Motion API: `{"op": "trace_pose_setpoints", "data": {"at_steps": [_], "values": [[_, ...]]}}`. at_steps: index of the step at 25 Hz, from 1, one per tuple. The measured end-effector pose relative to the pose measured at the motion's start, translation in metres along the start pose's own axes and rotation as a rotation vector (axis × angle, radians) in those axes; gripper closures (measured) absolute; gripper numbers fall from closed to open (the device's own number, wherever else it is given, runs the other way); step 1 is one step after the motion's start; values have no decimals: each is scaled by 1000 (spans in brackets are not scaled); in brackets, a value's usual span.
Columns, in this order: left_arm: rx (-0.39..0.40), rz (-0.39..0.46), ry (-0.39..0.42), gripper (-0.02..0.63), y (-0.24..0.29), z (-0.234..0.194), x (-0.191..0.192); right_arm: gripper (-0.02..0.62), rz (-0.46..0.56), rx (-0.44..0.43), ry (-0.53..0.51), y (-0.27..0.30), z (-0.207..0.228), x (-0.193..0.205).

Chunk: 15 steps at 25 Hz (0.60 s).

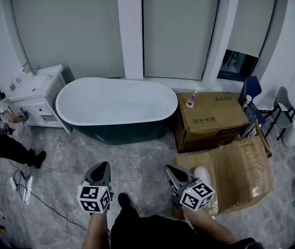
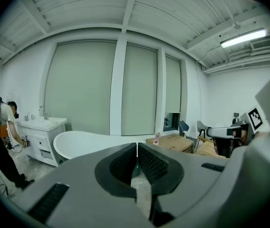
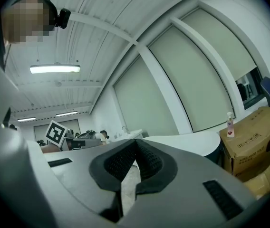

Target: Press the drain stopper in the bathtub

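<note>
The oval bathtub (image 1: 116,107), white inside and dark teal outside, stands against the window wall a good way ahead of me. Its drain stopper does not show in any view. My left gripper (image 1: 104,165) hangs low over the floor, shut with nothing in it. My right gripper (image 1: 168,168) is beside it, also shut and empty. In the left gripper view the jaws (image 2: 137,146) meet at their tips, with the tub's rim (image 2: 85,142) beyond them. The right gripper (image 3: 135,144) has its jaw tips together too, and the tub (image 3: 189,144) lies farther right.
A white vanity with a sink (image 1: 36,87) stands left of the tub, and a person (image 1: 2,134) crouches by it. A closed cardboard box (image 1: 212,119) carrying a bottle (image 1: 191,99) sits right of the tub. An open box (image 1: 243,173) lies nearer. Chairs (image 1: 252,92) and a floor cable (image 1: 23,183) flank the room.
</note>
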State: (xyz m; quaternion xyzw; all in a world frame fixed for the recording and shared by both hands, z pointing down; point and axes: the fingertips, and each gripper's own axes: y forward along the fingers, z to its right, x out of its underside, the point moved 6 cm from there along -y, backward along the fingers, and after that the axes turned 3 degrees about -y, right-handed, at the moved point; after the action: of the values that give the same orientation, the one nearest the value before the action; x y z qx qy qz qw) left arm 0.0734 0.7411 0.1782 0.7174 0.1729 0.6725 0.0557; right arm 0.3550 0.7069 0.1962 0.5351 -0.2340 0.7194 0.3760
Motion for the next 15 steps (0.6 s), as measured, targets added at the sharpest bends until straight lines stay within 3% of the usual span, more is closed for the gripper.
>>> {"op": "trace_pose_setpoints", "data": {"at_steps": [6, 15], "values": [[15, -7, -14, 583, 45, -37, -3, 581, -14, 17, 10, 51, 21, 3], [56, -7, -12, 582, 126, -142, -36, 581, -78, 4, 1, 202, 27, -4]]}}
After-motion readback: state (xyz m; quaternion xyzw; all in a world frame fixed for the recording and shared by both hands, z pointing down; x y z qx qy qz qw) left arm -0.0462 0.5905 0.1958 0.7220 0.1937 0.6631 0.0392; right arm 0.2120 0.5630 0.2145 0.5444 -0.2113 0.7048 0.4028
